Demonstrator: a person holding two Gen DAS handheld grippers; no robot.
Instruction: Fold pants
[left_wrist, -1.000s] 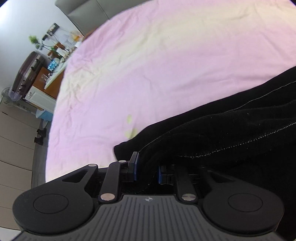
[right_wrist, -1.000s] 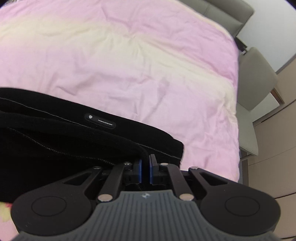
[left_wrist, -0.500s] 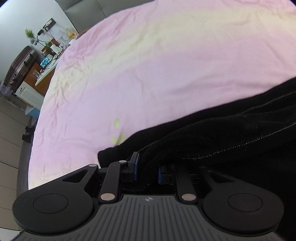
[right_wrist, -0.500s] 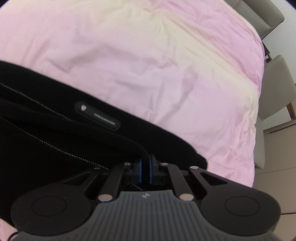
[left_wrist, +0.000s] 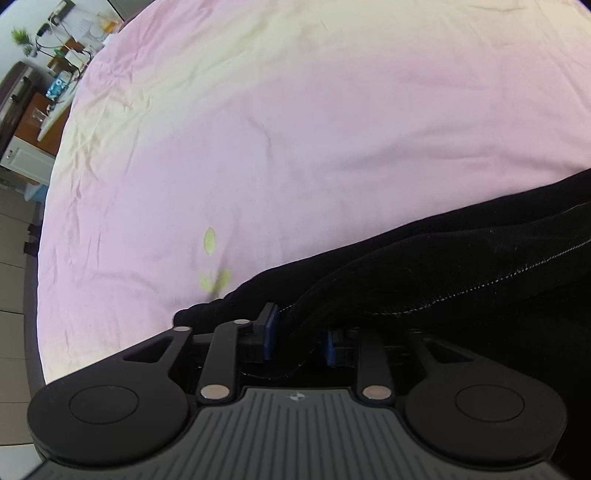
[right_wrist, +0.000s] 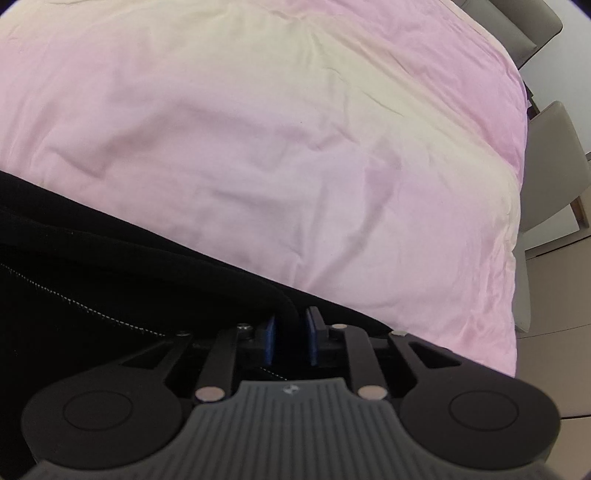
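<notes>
The black pants (left_wrist: 461, 266) lie on a pink and cream bedsheet (left_wrist: 295, 129). In the left wrist view they fill the lower right, with a white stitched seam. My left gripper (left_wrist: 299, 332) is shut on a thick fold of the pants at their left corner. In the right wrist view the pants (right_wrist: 110, 280) fill the lower left. My right gripper (right_wrist: 290, 336) is shut on the pants' edge at their right end, with black cloth between its blue pads. The cloth under both grippers is hidden.
The bedsheet (right_wrist: 295, 147) spreads ahead of both grippers. A cluttered desk (left_wrist: 44, 96) stands past the bed's left edge. Beige chairs (right_wrist: 554, 177) stand past the bed's right edge. A yellow-green leaf print (left_wrist: 212, 262) marks the sheet near the left gripper.
Both grippers moved forward over the bed with the pants held. In the right view the label patch went out of sight, and the right pads now stand a little further apart.
</notes>
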